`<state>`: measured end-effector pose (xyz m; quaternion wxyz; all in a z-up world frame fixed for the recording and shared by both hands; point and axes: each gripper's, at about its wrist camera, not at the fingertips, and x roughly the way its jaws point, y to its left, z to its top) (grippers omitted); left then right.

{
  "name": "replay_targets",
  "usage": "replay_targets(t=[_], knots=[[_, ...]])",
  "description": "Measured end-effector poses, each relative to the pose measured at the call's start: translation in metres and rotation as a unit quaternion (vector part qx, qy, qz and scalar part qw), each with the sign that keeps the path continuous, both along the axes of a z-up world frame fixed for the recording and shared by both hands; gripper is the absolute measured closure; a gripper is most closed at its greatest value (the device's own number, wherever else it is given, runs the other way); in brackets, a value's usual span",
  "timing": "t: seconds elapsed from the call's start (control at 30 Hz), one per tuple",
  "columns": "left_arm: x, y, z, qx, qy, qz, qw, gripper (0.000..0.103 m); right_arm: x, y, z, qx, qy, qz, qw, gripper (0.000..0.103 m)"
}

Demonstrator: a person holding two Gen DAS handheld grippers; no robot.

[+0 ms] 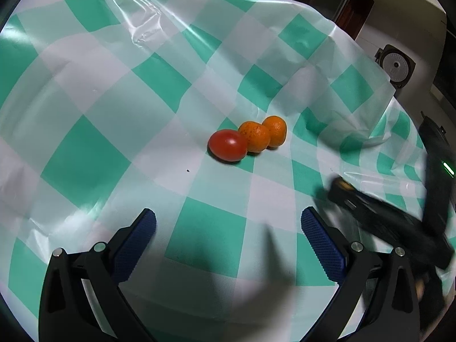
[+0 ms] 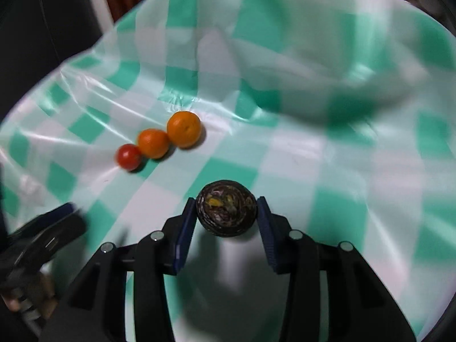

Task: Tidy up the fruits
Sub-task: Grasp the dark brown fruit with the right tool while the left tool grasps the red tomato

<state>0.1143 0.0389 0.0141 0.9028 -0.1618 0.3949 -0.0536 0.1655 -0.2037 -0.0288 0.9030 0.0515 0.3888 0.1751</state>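
Tabletop point(image 1: 85, 91): covered in green-and-white checked plastic cloth, creased at the far side.

Fruit row, mid-cloth: one tomato point(image 1: 227, 145), two oranges point(image 1: 254, 136) point(image 1: 275, 130), each touching its neighbour.

Dark fruit point(image 2: 226, 212): wrinkled, yellow flecks on top, held clear of the row between the blue pads point(image 2: 185, 228) of the right tongs point(image 2: 226, 213), which were clamped on it.

Left tongs point(image 1: 228, 228): pads wide apart, nothing between them, short of the row.
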Motion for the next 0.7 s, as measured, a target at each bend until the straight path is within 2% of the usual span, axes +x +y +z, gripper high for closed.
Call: replay_targets(t=[0.2, 0.23, 0.37, 0.5, 0.53, 0.57, 0.63, 0.67, 0.7], knots=[[0.008, -0.003, -0.005, 0.008, 0.027, -0.009, 0.9996, 0.004, -0.03, -0.025, 0.006, 0.052, -0.043, -0.049, 0.997, 0.06], [0.011, -0.005, -0.004, 0.017, 0.033, -0.012, 0.9992, 0.004, -0.028, -0.03, 0.004, 0.066, -0.034, -0.049, 0.996, 0.06], [0.035, -0.019, -0.004, 0.094, 0.045, -0.014, 0.9944, 0.008, -0.026, -0.05, -0.002, 0.11, -0.023, -0.056, 0.992, 0.06], [0.069, -0.028, -0.008, 0.126, 0.057, -0.011, 0.9904, 0.025, -0.026, -0.048, -0.002, 0.112, -0.022, -0.047, 0.992, 0.06], [0.074, -0.031, -0.008, 0.138, 0.054, -0.008, 0.9889, 0.026, -0.026, -0.048, -0.002, 0.113, -0.022, -0.046, 0.992, 0.06], [0.079, -0.034, -0.007, 0.151, 0.052, -0.007, 0.9871, 0.028, -0.026, -0.048, -0.002, 0.114, -0.022, -0.045, 0.992, 0.06], [0.089, -0.043, -0.009, 0.188, 0.054, -0.013, 0.9805, 0.039, -0.026, -0.047, -0.001, 0.115, -0.023, -0.044, 0.992, 0.06], [0.092, -0.045, -0.01, 0.204, 0.053, -0.017, 0.9774, 0.039, -0.025, -0.047, -0.001, 0.115, -0.023, -0.043, 0.992, 0.06], [0.093, -0.046, -0.01, 0.207, 0.047, -0.026, 0.9769, 0.046, -0.025, -0.047, -0.002, 0.115, -0.022, -0.042, 0.992, 0.06]])
